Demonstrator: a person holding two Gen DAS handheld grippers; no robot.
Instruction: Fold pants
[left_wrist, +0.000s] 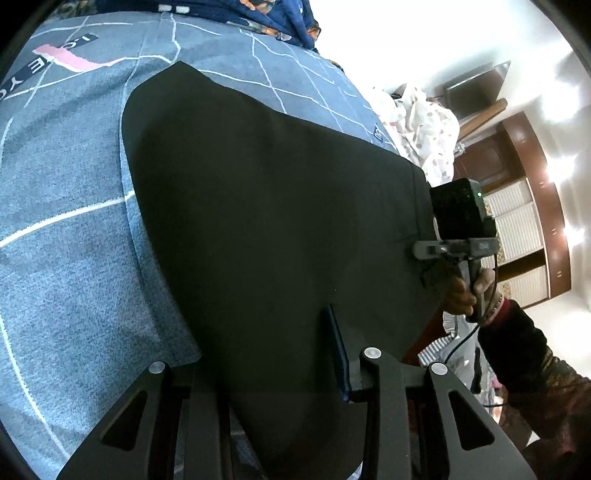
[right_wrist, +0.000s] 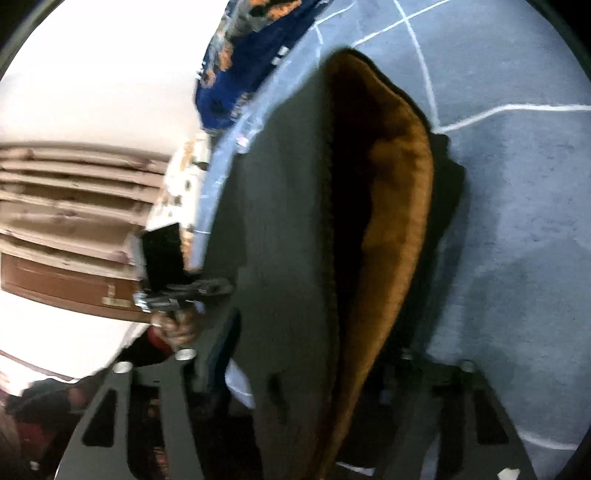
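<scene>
The black pants (left_wrist: 273, 221) are lifted off the blue bed cover, stretched between both grippers. My left gripper (left_wrist: 314, 369) is shut on one edge of the pants, with cloth draped over its fingers. My right gripper shows in the left wrist view (left_wrist: 421, 249) pinching the far right edge of the cloth. In the right wrist view the pants (right_wrist: 288, 240) hang open and show a brown fleece lining (right_wrist: 391, 206). My right gripper (right_wrist: 295, 376) is shut on that edge. The left gripper (right_wrist: 218, 286) shows there at the left edge of the cloth.
A blue bed cover with white lines (left_wrist: 66, 236) lies under the pants. A dark blue patterned blanket (left_wrist: 273, 14) sits at the far end. White spotted bedding (left_wrist: 424, 125) and wooden cabinets (left_wrist: 517, 206) stand to the right, beyond the bed.
</scene>
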